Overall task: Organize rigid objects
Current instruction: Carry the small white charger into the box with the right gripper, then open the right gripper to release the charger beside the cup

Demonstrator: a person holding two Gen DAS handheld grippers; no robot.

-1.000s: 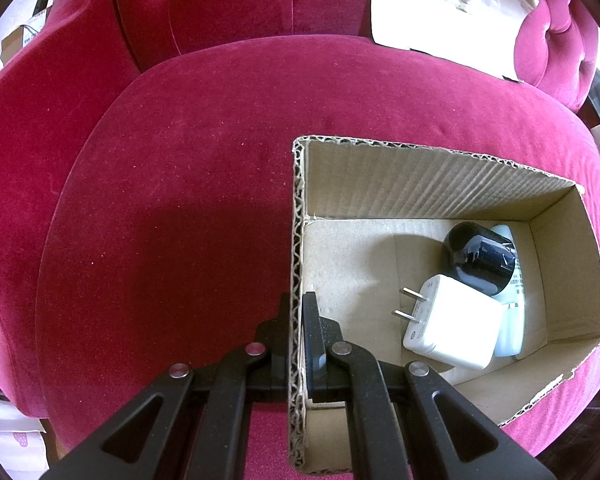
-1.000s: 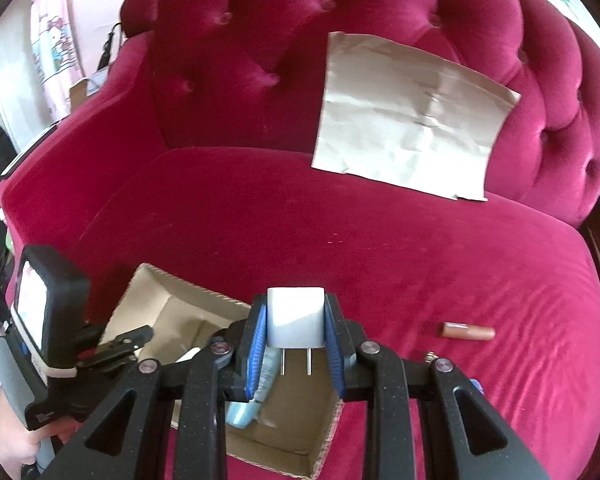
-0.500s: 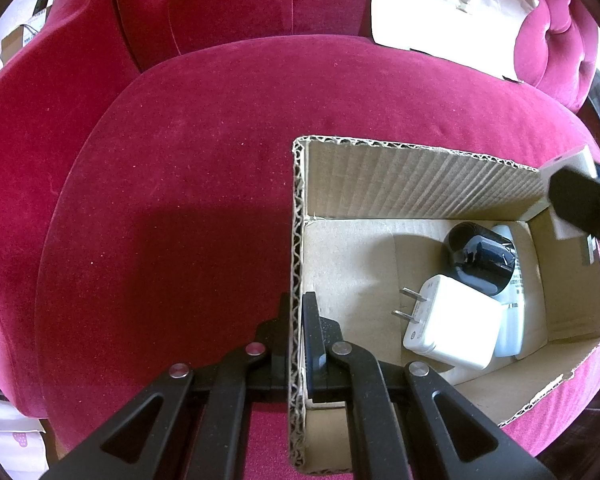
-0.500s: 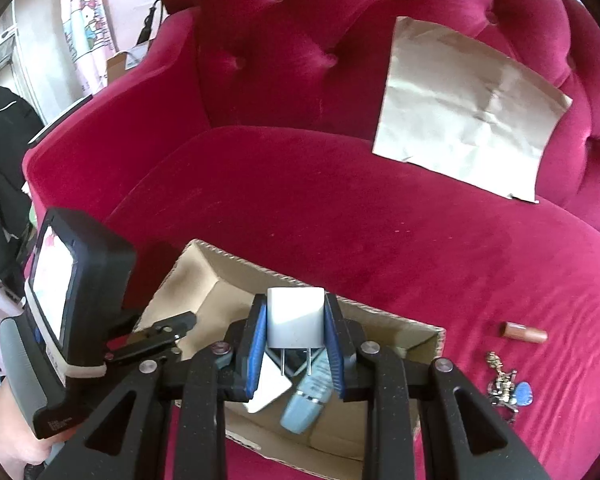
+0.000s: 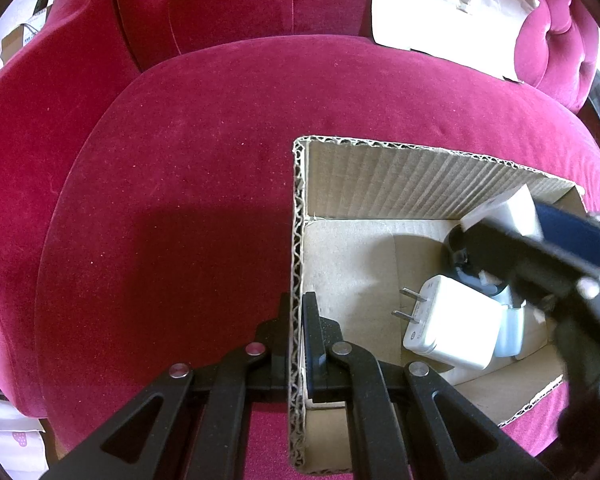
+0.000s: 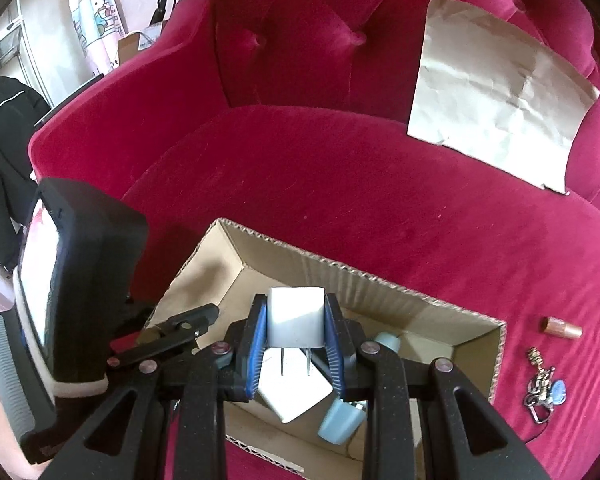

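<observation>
The right gripper point(image 6: 296, 344), squeezing the small white plug point(image 6: 296, 318), has moved over the cardboard box point(image 5: 420, 176) (left gripper point(image 5: 296, 344) pinches its wall), ready to drop.

The left hand-held gripper point(image 5: 296, 332) was clamped on the cardboard box point(image 5: 420, 176) wall. The right hand-held gripper point(image 6: 296, 344) hung above that box, pinching a white charger point(image 6: 296, 316).
</observation>
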